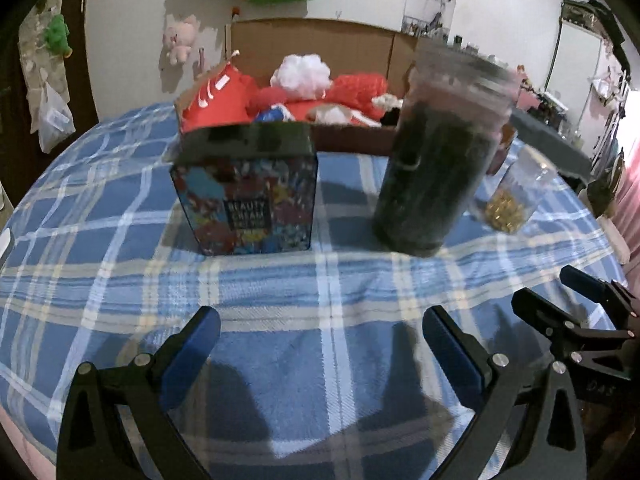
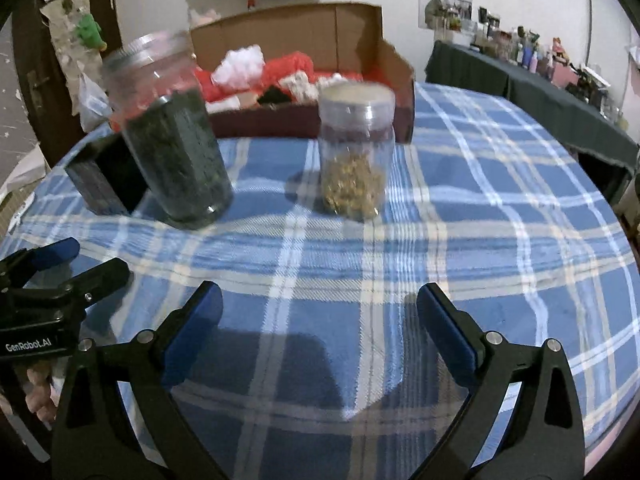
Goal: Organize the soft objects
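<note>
Tin (image 1: 246,196) left of jar (image 1: 436,168) (box (image 1: 352,136) apparently behind).

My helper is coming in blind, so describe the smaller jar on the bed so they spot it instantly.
On the blue plaid blanket, in front of the cardboard box of soft things, stand two clear jars. The smaller jar holds yellowish bits at its bottom; the taller jar is packed dark green.

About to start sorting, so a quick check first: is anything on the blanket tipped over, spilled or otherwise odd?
Nothing stands out. The dark-filled jar, the small jar and the printed box all stand upright on the plaid blanket, with no spill. The soft things sit inside the cardboard box.
</note>
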{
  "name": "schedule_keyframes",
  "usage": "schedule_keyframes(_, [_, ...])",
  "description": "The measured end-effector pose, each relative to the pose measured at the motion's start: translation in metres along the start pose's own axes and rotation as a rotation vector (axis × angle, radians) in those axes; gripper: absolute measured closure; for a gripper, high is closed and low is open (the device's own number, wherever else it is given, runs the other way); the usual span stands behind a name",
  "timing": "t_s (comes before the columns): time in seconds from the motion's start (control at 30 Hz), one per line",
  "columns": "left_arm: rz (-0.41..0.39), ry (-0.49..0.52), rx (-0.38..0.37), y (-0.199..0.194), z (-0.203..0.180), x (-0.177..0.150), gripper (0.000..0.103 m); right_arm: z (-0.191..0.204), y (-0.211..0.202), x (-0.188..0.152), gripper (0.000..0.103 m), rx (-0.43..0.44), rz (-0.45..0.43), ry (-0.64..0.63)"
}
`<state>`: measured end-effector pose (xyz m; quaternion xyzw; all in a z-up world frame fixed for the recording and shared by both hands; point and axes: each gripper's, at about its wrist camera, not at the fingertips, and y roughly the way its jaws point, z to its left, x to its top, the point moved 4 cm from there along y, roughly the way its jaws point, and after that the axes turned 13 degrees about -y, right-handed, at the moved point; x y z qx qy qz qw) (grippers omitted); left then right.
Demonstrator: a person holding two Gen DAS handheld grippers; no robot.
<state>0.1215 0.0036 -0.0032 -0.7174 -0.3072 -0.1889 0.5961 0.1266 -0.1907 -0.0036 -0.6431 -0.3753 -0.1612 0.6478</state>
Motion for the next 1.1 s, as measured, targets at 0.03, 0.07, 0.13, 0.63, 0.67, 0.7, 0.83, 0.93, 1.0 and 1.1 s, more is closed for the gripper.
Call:
schedule_keyframes(0.03, [-0.001,0.004,0.013,0.0023,0.0003,-0.0010,0.000,-0.0009,0.0026,-0.0013,0.003,-0.005,0.010,0.002])
schedule_keyframes(0.07, [-0.007,0.013,0.026,0.0029,-0.0002,-0.0012,0.000,-0.0010,0.0041,-0.0019,0.003,-0.011,0.012,0.000])
schedule_keyframes(0.13, [-0.008,0.026,0.048,0.0045,-0.0010,-0.0025,0.000,-0.0002,0.0046,-0.0022,0.003,-0.022,0.013,-0.008])
schedule_keyframes(0.63, [-0.018,0.021,0.086,0.0091,0.0018,-0.0003,0.000,-0.0080,0.0069,-0.0014,0.003,-0.061,0.034,-0.001])
schedule_keyframes(0.67, [-0.017,0.020,0.085,0.0089,0.0020,-0.0004,0.000,-0.0083,0.0077,-0.0009,0.003,-0.063,0.035,-0.001])
schedule_keyframes(0.7, [-0.017,0.020,0.085,0.0090,0.0021,-0.0006,0.000,-0.0084,0.0079,-0.0008,0.002,-0.062,0.036,0.001])
schedule_keyframes(0.83, [-0.017,0.017,0.085,0.0097,0.0025,-0.0003,0.000,-0.0083,0.0083,0.0001,0.002,-0.062,0.037,0.002])
schedule_keyframes(0.93, [-0.017,0.017,0.085,0.0097,0.0024,-0.0001,0.000,-0.0083,0.0083,0.0000,0.002,-0.062,0.037,0.002])
schedule_keyframes(1.0, [-0.017,0.017,0.085,0.0095,0.0022,0.0000,0.000,-0.0083,0.0084,0.0001,0.002,-0.063,0.038,0.001])
schedule_keyframes(1.1, [-0.017,0.017,0.085,0.0095,0.0022,0.0000,0.000,-0.0083,0.0084,0.0000,0.002,-0.062,0.037,0.002])
